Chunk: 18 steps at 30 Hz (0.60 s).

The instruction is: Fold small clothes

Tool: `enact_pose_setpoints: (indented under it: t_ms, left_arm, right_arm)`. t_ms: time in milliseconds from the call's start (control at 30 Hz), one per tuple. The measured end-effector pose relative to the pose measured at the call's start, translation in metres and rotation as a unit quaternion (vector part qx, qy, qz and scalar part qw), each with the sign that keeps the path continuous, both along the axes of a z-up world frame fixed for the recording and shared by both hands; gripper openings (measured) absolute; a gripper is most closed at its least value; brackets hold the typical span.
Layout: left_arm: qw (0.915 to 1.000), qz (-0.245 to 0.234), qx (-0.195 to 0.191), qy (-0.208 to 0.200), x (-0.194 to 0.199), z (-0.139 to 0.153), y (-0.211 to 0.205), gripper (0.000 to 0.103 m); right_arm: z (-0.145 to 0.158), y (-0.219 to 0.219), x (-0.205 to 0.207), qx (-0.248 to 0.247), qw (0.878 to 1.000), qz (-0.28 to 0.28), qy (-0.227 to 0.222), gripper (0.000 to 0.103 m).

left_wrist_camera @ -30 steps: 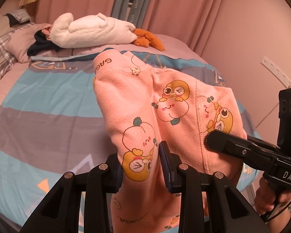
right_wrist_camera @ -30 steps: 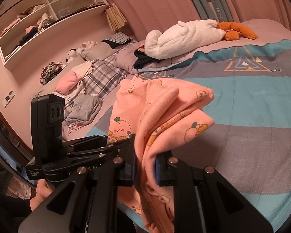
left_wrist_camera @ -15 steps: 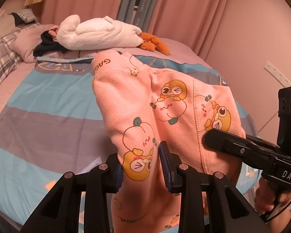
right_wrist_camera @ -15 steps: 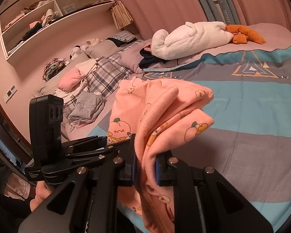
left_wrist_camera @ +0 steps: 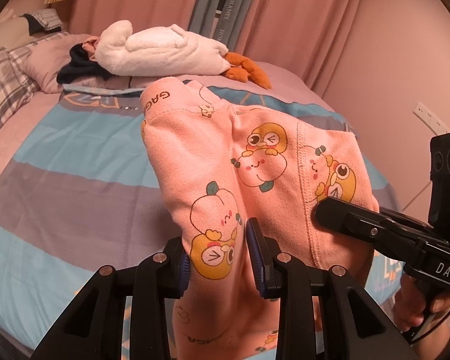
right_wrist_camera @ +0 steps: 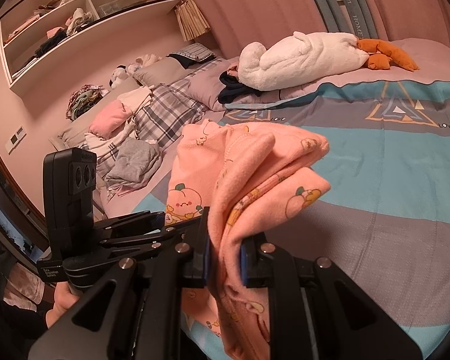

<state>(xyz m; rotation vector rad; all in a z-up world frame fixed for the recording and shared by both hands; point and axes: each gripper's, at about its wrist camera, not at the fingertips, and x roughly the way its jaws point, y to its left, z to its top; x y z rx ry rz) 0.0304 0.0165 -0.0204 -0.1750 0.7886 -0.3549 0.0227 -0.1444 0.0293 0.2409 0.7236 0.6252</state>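
Hanging limp and light above the bed (left_wrist_camera: 75,186), the soft pink garment (left_wrist_camera: 255,162) sits bunched in both closed tongs, left tongs (left_wrist_camera: 220,256) and right tongs (right_wrist_camera: 225,259), best gripped at its seamed edges

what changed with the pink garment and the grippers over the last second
Nothing taken or let go. The left gripper and right gripper stay clamped on the pink garment, held up over the bed. Only the background slid slightly in both views, so the pair shifted a little together.
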Motion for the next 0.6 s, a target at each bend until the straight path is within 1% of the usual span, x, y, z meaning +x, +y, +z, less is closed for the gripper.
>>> enact_pose_setpoints:
  t_ms: [167,600]
  left_arm:
    - [1.0000,0.003,-0.003,0.002,0.005,-0.001,0.003,0.032]
    - [0.9998,0.016,0.007,0.006,0.021,-0.007,0.009,0.032]
  right_arm:
    - [-0.002,0.006,0.006,0.000,1.000,0.001,0.004,0.015]
    - [-0.009,0.017,0.029,0.002,1.000,0.009,0.013,0.015]
